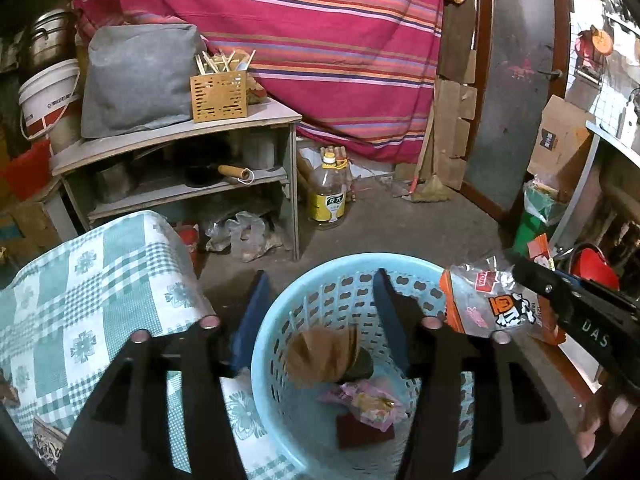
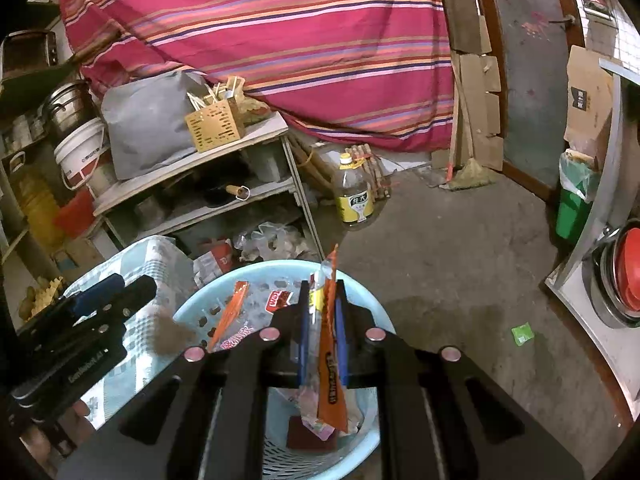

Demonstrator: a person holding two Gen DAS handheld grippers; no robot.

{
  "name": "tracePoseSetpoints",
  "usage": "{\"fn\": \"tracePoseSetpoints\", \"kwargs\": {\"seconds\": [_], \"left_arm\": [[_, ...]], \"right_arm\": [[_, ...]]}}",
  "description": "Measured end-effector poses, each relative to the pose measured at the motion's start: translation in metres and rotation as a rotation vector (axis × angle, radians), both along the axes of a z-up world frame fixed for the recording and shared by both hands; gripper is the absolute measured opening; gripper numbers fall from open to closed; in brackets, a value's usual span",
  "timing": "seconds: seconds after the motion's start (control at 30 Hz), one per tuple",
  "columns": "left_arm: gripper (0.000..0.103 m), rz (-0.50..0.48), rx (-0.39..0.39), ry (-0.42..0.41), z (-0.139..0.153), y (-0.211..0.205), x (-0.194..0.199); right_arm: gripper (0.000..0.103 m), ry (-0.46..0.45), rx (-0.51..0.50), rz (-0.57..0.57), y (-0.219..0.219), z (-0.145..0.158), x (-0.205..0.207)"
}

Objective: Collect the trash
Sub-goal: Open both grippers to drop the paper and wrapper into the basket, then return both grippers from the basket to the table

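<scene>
Shelf (image 1: 176, 148) and oil bottle (image 1: 328, 192) stand behind basket (image 1: 280, 300).

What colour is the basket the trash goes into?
Light blue basket, clearest in the left wrist view.

A big striped cloth (image 1: 304, 40) in red, pink and orange hangs across the back. In front of it stands a grey shelf (image 1: 176, 132) with a grey bag (image 1: 138, 80) on top. Beside the bag is a small wooden box (image 1: 219, 96) full of sticks — maybe chopsticks, it is hard to tell. On the middle board lies a dark thing with a wooden handle (image 1: 234, 171). A white bucket (image 1: 48, 96) sits left of the shelf, with a metal pot (image 1: 50, 40) above it. On the floor stands a big bottle (image 1: 328, 192) with a yellow label. A green checked cloth (image 1: 88, 296) covers something low — a green bin (image 2: 574, 208) stands far right, near a dark door (image 1: 516, 80). A tiny green scrap (image 2: 523, 334) lies on the bare floor.
</scene>
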State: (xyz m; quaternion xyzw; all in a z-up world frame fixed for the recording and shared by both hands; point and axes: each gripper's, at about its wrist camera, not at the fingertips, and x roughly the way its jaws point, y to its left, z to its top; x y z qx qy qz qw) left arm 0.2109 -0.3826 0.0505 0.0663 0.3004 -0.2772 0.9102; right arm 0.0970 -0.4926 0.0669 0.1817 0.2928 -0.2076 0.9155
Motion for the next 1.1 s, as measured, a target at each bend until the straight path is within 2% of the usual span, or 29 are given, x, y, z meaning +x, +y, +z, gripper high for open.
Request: {"fn": "tracePoseSetpoints", "kwargs": {"seconds": [0.07,0.13,0.2,0.27,0.4,0.47,0.5,0.53,0.6,0.7,0.77,0.83,1.1], "left_arm": [[0.059,0.008,0.009,-0.002,0.000,0.000,0.000],[0.067,0.025,0.012,-0.016,0.002,0.004,0.000],[0.080,0.050,0.012,-0.031,0.005,0.013,0.000],[0.089,0.089,0.007,-0.049,0.008,0.028,0.000],[0.097,0.142,-0.008,-0.060,0.012,0.053,0.002],[0.097,0.169,-0.008,-0.063,0.013,0.064,0.002],[0.097,0.177,-0.007,-0.064,0.014,0.067,0.002],[0.097,0.188,-0.005,-0.065,0.014,0.072,0.002],[0.097,0.204,0.000,-0.066,0.014,0.077,0.001],[0.097,0.224,0.011,-0.070,0.014,0.085,-0.001],[0.097,0.239,0.020,-0.073,0.013,0.091,-0.002],[0.097,0.247,0.021,-0.068,0.012,0.097,-0.003],[0.097,0.298,0.032,-0.066,0.009,0.128,-0.014]], "right_arm": [[0.011,0.004,-0.005,0.002,0.001,-0.001,0.002],[0.011,0.010,-0.012,0.007,0.003,-0.002,0.004],[0.011,0.015,-0.017,0.013,0.005,-0.003,0.005],[0.011,0.012,-0.018,0.016,0.006,-0.004,0.006],[0.015,0.003,-0.008,0.027,0.011,-0.006,0.011],[0.016,0.004,0.004,0.037,0.012,-0.008,0.015],[0.024,0.008,0.008,0.038,0.014,-0.009,0.018],[0.045,0.009,0.012,0.036,0.016,-0.010,0.020],[0.061,0.005,0.014,0.037,0.018,-0.012,0.022],[0.061,0.027,0.022,0.049,0.023,-0.016,0.028],[0.065,0.038,0.023,0.051,0.025,-0.017,0.030],[0.073,0.049,0.019,0.052,0.027,-0.018,0.031],[0.079,0.079,0.023,0.074,0.040,-0.021,0.031]]}}
